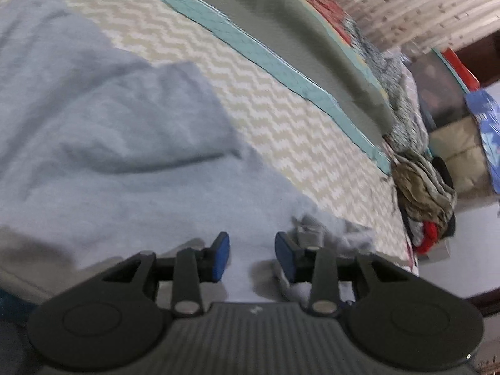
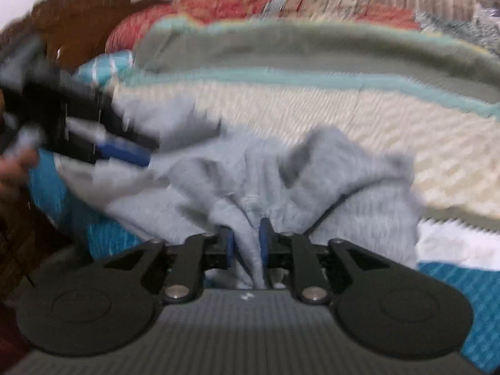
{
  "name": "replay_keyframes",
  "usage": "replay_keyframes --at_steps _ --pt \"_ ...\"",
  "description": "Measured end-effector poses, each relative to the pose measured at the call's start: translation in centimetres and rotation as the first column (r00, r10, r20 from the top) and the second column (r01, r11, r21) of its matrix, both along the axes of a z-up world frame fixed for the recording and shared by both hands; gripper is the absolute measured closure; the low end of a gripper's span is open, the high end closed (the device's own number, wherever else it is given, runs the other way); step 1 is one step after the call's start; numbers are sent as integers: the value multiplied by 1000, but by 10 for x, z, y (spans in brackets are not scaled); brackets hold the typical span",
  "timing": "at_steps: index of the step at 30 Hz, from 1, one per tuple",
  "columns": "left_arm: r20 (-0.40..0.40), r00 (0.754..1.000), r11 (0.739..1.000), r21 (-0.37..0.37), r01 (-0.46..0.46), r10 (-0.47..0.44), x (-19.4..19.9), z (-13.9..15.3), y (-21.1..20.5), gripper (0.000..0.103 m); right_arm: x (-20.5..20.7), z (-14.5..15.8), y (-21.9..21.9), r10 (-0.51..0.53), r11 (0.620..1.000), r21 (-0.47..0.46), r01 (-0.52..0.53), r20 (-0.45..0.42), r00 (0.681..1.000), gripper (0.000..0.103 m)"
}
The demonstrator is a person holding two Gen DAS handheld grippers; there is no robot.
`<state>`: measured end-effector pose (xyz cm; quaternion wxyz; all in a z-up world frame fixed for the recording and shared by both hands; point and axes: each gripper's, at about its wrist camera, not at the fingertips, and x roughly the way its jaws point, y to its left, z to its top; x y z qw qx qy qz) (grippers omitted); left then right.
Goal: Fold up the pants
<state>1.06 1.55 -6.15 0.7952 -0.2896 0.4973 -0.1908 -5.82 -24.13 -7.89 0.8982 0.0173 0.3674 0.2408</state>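
Right hand-held gripper [image 2: 245,240]: clamped on bunched fold of grey pants [image 2: 359,206], mid-fold on bed [image 2: 406,131]. Left hand-held gripper [image 1: 252,257]: jaws apart, pants beneath, gathered edge at 2 o'clock. Next likely: flatten fold.

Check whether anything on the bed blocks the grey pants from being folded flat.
Nothing visible does. The grey pants lie on bare zigzag bedspread; the clothes pile sits apart at the bed's far end. The right gripper already pinches a fold.
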Motion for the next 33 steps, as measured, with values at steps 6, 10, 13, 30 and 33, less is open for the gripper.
replay_keyframes --at_steps 6,10,13,30,33 --pt "34 995 995 -39 92 -91 5 8 -36 62 -25 37 -54 -77 960 272 70 15 997 55" --pt "33 989 989 26 146 -147 10 8 -66 60 -34 31 -86 -230 916 333 223 -19 973 55" --pt "0 989 986 74 149 -150 18 -5 -79 64 -36 14 -99 -321 897 301 324 -61 945 57" --pt "-4 999 994 101 50 -50 -39 0 -25 91 -38 9 -88 -384 862 326 389 -81 920 62" --pt "27 1000 997 75 10 -12 -45 6 -16 75 -36 16 -78 -353 873 337 353 -62 934 62"
